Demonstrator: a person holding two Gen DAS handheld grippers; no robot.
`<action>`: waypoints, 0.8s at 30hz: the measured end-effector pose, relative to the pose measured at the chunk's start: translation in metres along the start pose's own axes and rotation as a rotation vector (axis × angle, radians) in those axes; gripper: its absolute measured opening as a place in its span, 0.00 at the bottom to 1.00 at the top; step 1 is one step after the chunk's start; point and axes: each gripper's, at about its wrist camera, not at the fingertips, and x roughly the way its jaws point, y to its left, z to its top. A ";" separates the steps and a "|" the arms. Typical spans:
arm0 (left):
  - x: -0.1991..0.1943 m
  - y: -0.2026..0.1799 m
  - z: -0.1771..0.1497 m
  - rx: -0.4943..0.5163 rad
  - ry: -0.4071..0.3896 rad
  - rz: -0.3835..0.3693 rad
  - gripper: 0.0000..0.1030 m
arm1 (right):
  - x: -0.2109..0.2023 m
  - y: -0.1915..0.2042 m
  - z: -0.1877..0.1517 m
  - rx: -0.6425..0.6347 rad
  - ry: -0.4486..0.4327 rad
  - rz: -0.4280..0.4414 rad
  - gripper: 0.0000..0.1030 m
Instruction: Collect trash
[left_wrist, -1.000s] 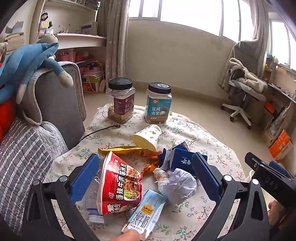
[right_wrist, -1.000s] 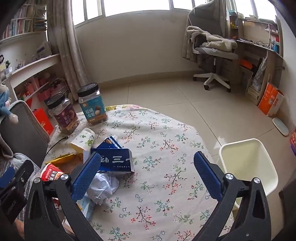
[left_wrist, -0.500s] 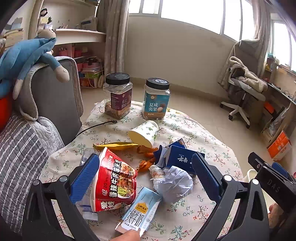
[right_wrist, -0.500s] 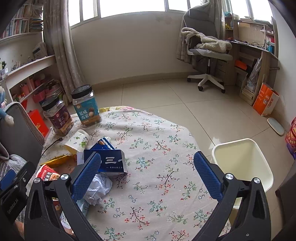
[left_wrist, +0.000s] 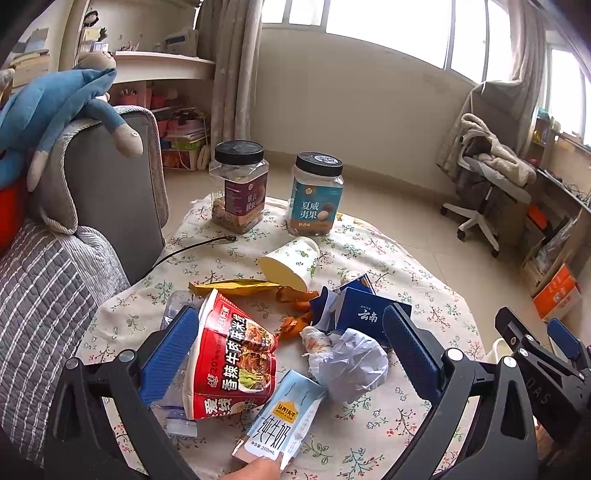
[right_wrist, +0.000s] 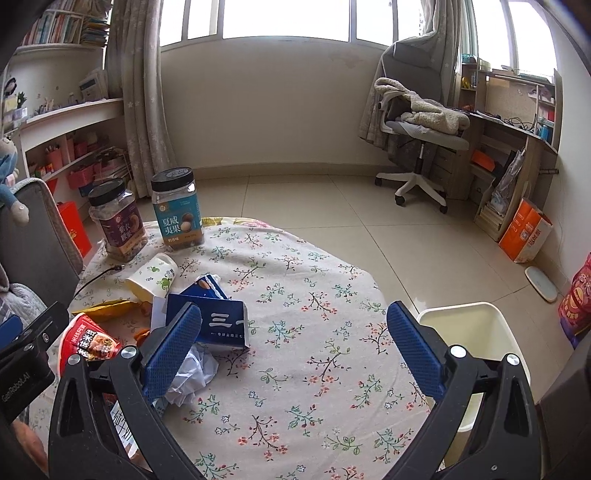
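Observation:
Trash lies in a heap on the floral tablecloth (left_wrist: 424, 280): a red noodle cup (left_wrist: 232, 365) on its side, a light blue milk carton (left_wrist: 282, 417), a crumpled white paper ball (left_wrist: 351, 363), a dark blue box (left_wrist: 364, 314), a tipped paper cup (left_wrist: 291, 260), a yellow wrapper (left_wrist: 236, 286) and orange peels (left_wrist: 295, 314). My left gripper (left_wrist: 288, 354) hovers open above the noodle cup and paper ball. My right gripper (right_wrist: 295, 350) is open over the bare cloth, right of the blue box (right_wrist: 221, 323) and paper ball (right_wrist: 192, 373). A cream bin (right_wrist: 476, 339) stands at the table's right.
Two black-lidded snack jars (left_wrist: 240, 188) (left_wrist: 317, 195) stand at the table's far side, with a black cable (left_wrist: 192, 247) near them. A grey armchair (left_wrist: 110, 184) with a blue plush toy is at the left. An office chair (right_wrist: 417, 147) and desk stand across the floor.
Both grippers have drawn back and risen a little, so more of the table and the bin shows. The trash has not moved. Both stay open.

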 end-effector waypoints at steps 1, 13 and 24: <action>0.000 0.000 0.001 0.000 0.000 0.000 0.94 | 0.000 0.000 0.000 0.003 -0.002 0.002 0.93; -0.003 -0.005 0.001 0.030 -0.015 -0.002 0.94 | -0.008 -0.002 0.002 0.017 -0.026 0.015 0.93; -0.005 -0.007 0.002 0.037 -0.018 -0.006 0.94 | -0.009 -0.002 0.003 0.018 -0.031 0.017 0.93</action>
